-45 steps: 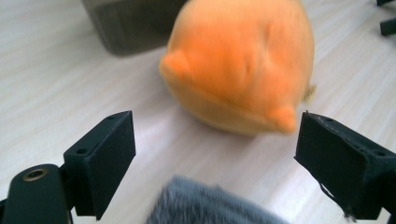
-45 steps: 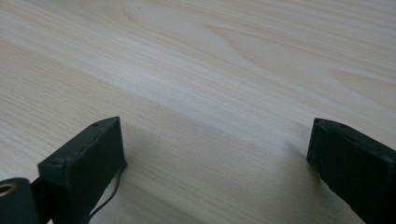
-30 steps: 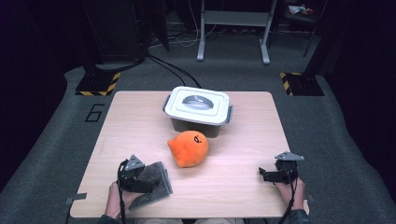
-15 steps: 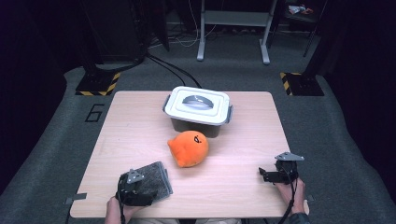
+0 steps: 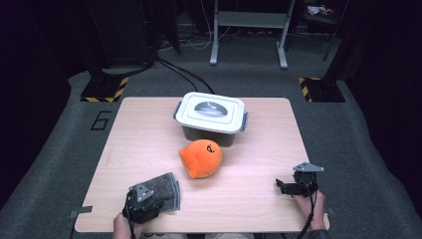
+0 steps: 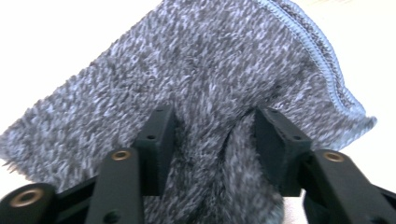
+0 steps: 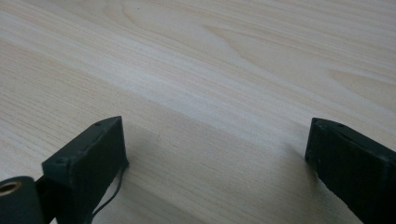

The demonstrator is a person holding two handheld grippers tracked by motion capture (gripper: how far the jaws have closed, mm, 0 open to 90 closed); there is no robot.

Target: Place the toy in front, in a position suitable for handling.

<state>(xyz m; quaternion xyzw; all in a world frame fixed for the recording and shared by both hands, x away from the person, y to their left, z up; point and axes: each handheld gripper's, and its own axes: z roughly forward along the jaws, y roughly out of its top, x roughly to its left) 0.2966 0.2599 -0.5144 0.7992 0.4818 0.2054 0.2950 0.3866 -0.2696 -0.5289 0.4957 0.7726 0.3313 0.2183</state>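
Note:
A fuzzy grey cloth (image 5: 166,186) with a blue stitched edge lies at the table's front left. My left gripper (image 5: 149,198) rests on its near part. In the left gripper view the cloth (image 6: 210,56) bunches into a raised fold between the jaws. The left gripper (image 6: 212,122) has just been closing, and both pads press on that fold. My right gripper (image 5: 282,187) sits at the front right of the table and points left. In the right gripper view it (image 7: 217,140) is open over bare wood, with nothing between its fingers.
An orange plush toy (image 5: 201,158) lies in the middle of the wooden table (image 5: 139,134). Behind it stands a grey box with a white handled lid (image 5: 211,112). Dark floor with cables and stand legs surrounds the table.
My left gripper has moved right and down onto the grey cloth, and its jaws have closed in on a fold of it. The right gripper has stayed put.

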